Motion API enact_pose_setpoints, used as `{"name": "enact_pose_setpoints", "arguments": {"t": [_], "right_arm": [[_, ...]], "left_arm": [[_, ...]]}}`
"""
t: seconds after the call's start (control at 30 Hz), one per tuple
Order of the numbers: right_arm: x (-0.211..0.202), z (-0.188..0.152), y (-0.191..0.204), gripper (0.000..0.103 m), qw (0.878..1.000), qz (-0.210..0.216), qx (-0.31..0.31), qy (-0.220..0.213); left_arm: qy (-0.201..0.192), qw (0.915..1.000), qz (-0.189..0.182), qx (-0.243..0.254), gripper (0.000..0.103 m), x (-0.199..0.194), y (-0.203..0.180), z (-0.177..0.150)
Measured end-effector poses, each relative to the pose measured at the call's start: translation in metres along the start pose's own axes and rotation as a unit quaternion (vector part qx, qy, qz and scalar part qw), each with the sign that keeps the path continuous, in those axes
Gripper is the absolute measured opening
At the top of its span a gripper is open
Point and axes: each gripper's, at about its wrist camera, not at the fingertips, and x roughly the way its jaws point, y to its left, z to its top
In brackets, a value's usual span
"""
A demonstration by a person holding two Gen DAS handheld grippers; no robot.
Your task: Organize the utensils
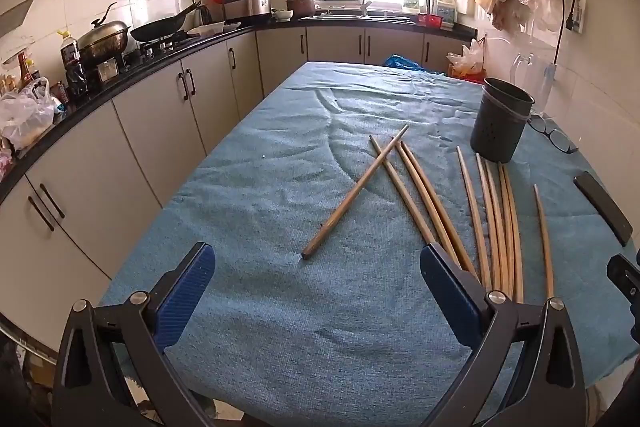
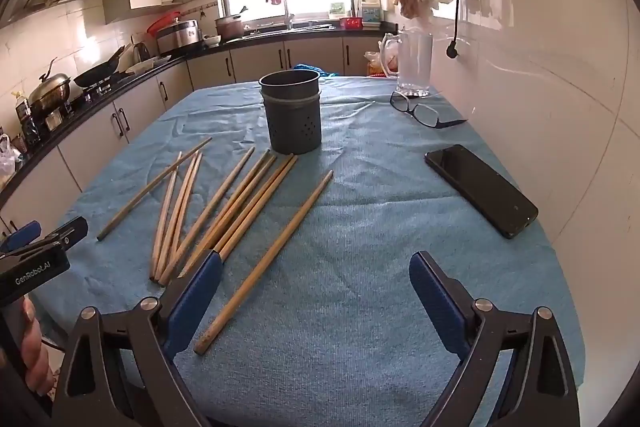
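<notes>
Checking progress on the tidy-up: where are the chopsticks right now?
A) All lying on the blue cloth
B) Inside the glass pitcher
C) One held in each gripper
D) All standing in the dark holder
A: the chopsticks lie loose on the blue cloth before the dark holder; both grippers are open and hold nothing.

Wooden chopsticks (image 1: 424,199) lie scattered beside a dark holder (image 1: 502,121).
</notes>
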Motion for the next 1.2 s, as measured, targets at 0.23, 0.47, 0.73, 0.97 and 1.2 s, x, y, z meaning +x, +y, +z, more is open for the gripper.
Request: {"name": "enact_pose_setpoints", "arguments": {"t": [0.23,0.47,0.73,0.97,1.2], "right_arm": [[0.002,0.003,-0.005,0.096,1.0,-0.001,0.001,-0.002],[0.003,0.0,0.0,0.093,1.0,0.0,0.004,0.005],[0.004,0.001,-0.003,0.093,1.0,0.003,0.008,0.011],[0.007,0.0,-0.005,0.092,1.0,0.002,0.009,0.013],[0.01,-0.001,-0.004,0.091,1.0,0.002,0.005,0.01]], "left_arm": [[0.0,1.0,-0.001,0.0,0.102,0.002,0.0,0.0],[0.001,1.0,-0.001,0.0,0.102,0.002,-0.001,0.0],[0.002,1.0,-0.001,-0.001,0.102,0.003,-0.002,0.0],[0.01,0.9999,-0.005,-0.006,0.102,0.01,0.001,-0.012],[0.066,0.9963,-0.036,-0.042,0.102,0.011,0.003,-0.012]]}}
